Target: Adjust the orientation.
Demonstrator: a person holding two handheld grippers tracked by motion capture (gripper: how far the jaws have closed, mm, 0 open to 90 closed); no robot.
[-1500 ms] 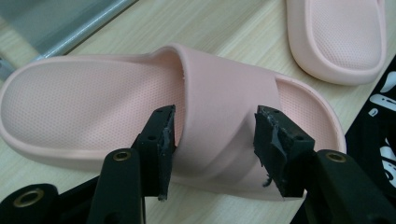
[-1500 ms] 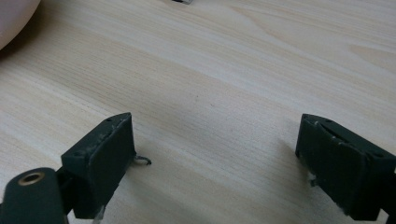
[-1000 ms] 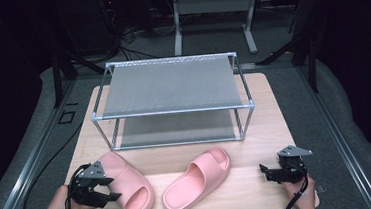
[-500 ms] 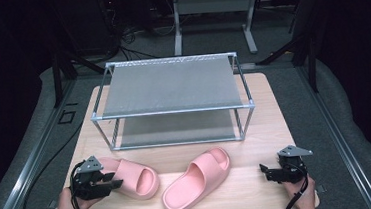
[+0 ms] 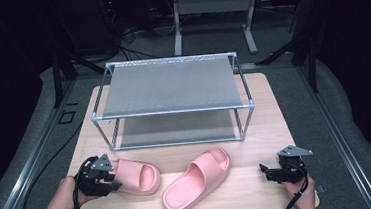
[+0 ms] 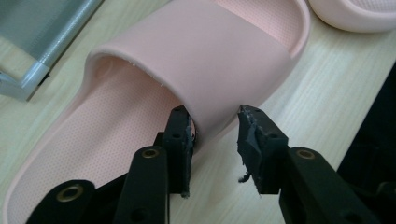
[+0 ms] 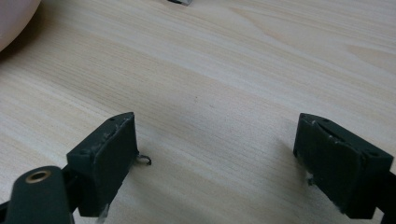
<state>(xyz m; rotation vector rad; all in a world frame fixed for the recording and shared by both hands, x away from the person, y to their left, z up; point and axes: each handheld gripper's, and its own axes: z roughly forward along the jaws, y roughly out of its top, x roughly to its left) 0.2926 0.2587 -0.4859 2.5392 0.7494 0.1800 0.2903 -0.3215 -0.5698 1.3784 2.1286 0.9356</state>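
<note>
— Where is my left hand now?

— I see my left hand low at the near left corner of the pale wooden table, forearm coming in from the bottom edge. It carries the left gripper lying nearly level, pointing right at the pink foam slide sandal nearest it.

— And the tongs on that side?

— Its jaws have just been closing. In the left gripper view one jaw sits inside the sandal against the side wall beside the strap, the other stands outside with a small gap, so it is not clamped yet as far as I can tell.

— The sandal itself?

— Flat on the table at the near left, in front of the grey metal two-tier rack. The second pink slide sandal lies just beside it, angled toward the middle.

— My right hand?

— My right hand rests at the near right corner, the right gripper low over bare wood, jaws spread wide with nothing between them.
</note>
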